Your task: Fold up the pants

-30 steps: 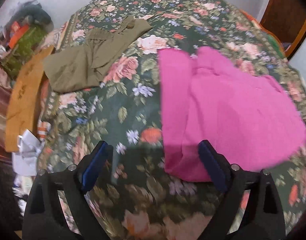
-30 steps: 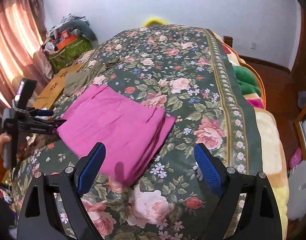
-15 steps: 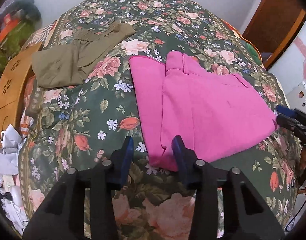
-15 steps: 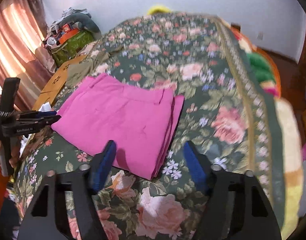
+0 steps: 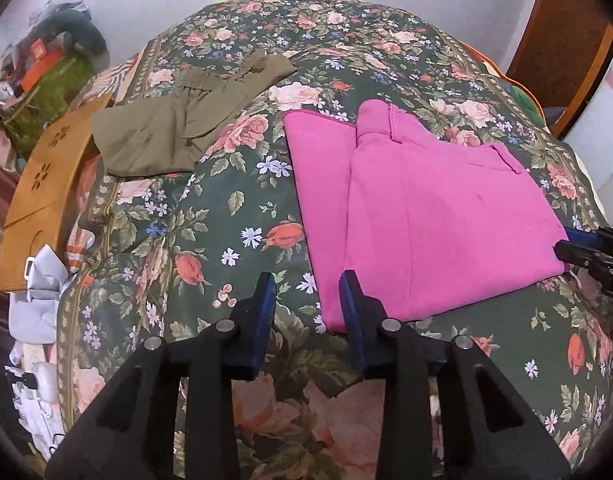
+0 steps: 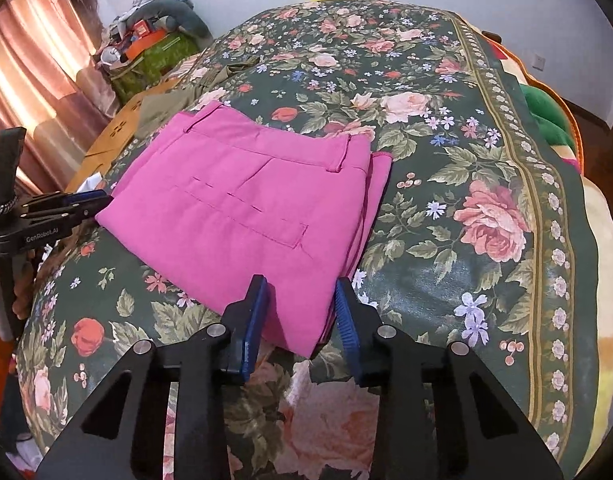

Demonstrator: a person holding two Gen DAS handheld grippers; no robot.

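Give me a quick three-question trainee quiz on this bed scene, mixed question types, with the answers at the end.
1. True or false: the pink pants lie folded on the flowered bedspread.
2. What lies past the pink pants, near the bed's far left edge? A) an olive garment B) a white towel C) a blue pillow
3. Fill in: between the fingers of the right claw sits a ____ of the pink pants.

Key: 1 true. 2 A. 3 corner; the jaws have just been closing around it, but the cloth still lies flat with no pinch visible.
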